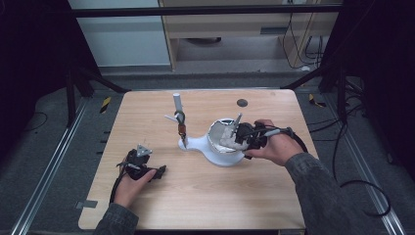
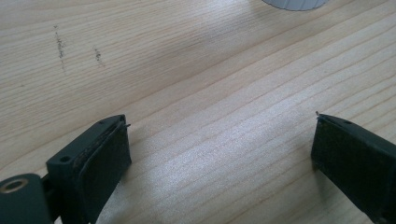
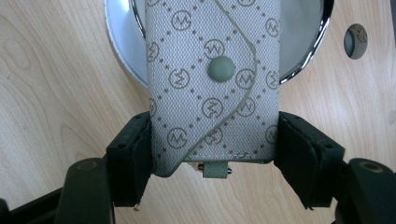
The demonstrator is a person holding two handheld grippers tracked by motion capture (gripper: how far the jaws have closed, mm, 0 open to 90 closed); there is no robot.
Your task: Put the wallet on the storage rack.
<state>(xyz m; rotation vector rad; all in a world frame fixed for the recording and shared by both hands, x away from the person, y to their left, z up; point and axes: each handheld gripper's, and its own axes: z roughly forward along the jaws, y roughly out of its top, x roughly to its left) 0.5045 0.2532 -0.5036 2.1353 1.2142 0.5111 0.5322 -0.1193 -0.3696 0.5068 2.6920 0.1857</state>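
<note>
Pouch [image 3: 212, 79] clamped between right tongs [image 3: 215, 154], seemingly above dish [image 3: 122, 56], left tongs [image 2: 222, 144] agape.

Left hand [image 1: 128, 187] sits low in the lower left of the high view, forearm coming up from the bottom edge, holding the left gripper [image 1: 157, 172] flat with its tips aimed toward frame right, and in the left gripper view the two black jaws stand wide apart with nothing between them. Right hand [image 1: 274, 144] is right of center, grey sleeve running down to the bottom right, and the right gripper [image 3: 212, 154] points toward frame left, jaws clamped on both sides of a patterned fabric pouch [image 3: 212, 79].
</note>
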